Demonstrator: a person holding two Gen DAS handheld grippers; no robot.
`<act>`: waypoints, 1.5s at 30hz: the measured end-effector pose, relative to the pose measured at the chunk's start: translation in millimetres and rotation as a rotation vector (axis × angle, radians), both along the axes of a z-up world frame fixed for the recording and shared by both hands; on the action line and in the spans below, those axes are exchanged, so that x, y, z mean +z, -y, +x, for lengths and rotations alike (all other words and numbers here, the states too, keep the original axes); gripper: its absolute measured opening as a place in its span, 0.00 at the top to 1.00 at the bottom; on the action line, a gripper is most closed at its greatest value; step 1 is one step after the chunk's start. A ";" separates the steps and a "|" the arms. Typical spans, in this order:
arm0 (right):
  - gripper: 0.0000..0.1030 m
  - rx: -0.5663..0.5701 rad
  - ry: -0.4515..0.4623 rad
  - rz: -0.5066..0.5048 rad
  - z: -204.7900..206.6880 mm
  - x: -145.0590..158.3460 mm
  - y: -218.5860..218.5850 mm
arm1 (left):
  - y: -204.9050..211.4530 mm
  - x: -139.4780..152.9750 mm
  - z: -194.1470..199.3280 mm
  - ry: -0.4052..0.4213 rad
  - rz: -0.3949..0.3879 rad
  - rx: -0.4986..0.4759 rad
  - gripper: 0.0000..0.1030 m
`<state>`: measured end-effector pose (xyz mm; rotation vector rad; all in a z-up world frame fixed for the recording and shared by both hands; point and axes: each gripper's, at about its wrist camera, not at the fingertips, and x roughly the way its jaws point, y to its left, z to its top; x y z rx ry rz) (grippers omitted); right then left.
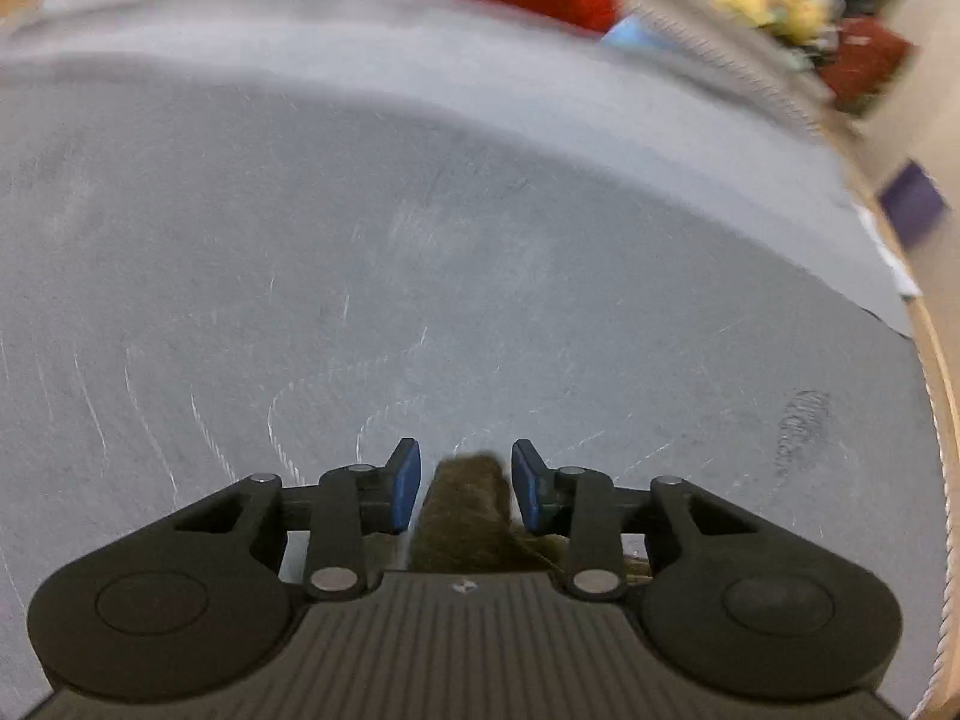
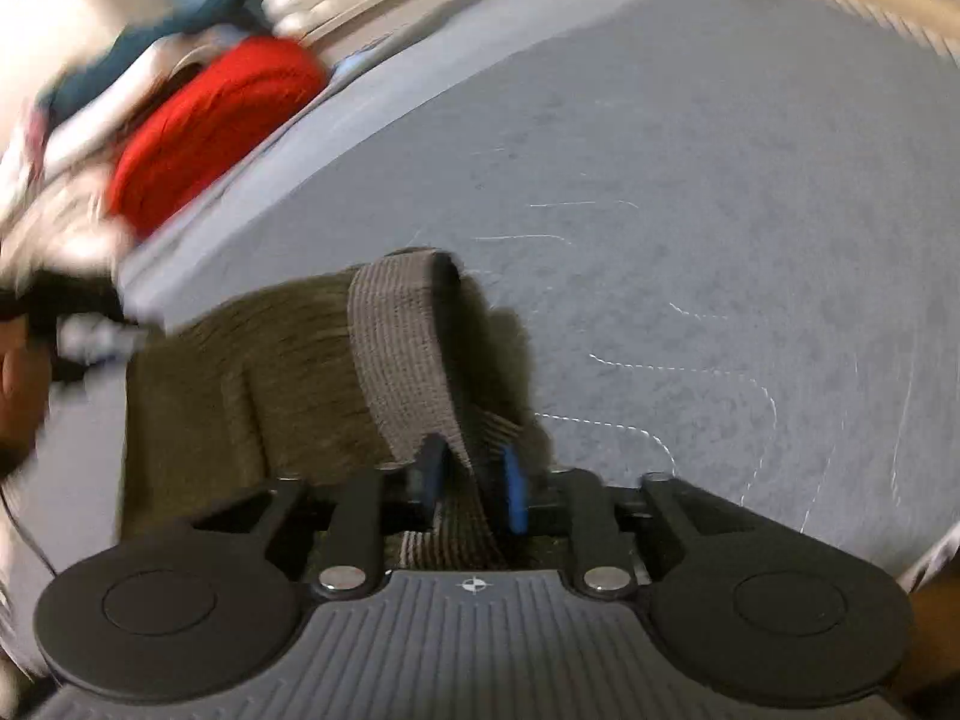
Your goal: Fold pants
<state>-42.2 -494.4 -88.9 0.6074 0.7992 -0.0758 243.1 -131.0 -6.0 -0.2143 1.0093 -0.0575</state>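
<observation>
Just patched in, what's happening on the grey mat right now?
A person is working on a pair of brown pants with two handheld grippers over a grey mat. The right gripper has the waistband between its blue pads, apparently clamped. The left gripper has a bunched bit of the same brown fabric between its fingers, though a gap shows on either side. A red garment lies at the mat's far edge.

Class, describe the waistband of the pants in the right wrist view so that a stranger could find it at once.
Start at the wide grey mat. On its left side lies a heap of olive-brown pants. The waistband is the paler grey ribbed strip arching over that heap, running down between the right gripper pads.
</observation>
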 end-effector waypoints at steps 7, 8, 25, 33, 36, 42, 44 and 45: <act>0.60 0.006 0.031 -0.060 -7.0 13.6 -4.0 | 2.9 24.7 -96.5 0.256 -0.057 -0.251 0.68; 0.59 0.018 -0.007 -0.067 -3.5 7.5 -5.8 | 12.1 17.3 -103.8 0.256 -0.049 -0.277 0.78; 0.29 0.010 -0.065 0.026 -0.3 -15.1 -6.0 | 19.6 0.7 -147.6 0.165 0.031 -0.338 0.52; 0.15 0.020 -0.106 0.026 9.9 -21.3 -17.2 | 10.8 -37.6 -193.8 0.153 0.119 -0.423 0.52; 0.14 0.003 -0.111 0.038 10.0 -23.3 -16.4 | -1.4 -26.8 -193.0 0.216 0.067 -0.337 0.33; 0.13 0.000 -0.126 0.074 10.2 -28.0 -13.7 | 2.8 -55.0 -226.1 0.262 0.115 -0.397 0.32; 0.12 0.001 -0.129 0.075 8.0 -29.3 -15.2 | 1.4 -53.8 -218.8 0.234 0.092 -0.376 0.32; 0.12 0.005 -0.130 0.075 8.4 -29.2 -16.8 | 1.6 -53.0 -216.6 0.222 0.091 -0.374 0.32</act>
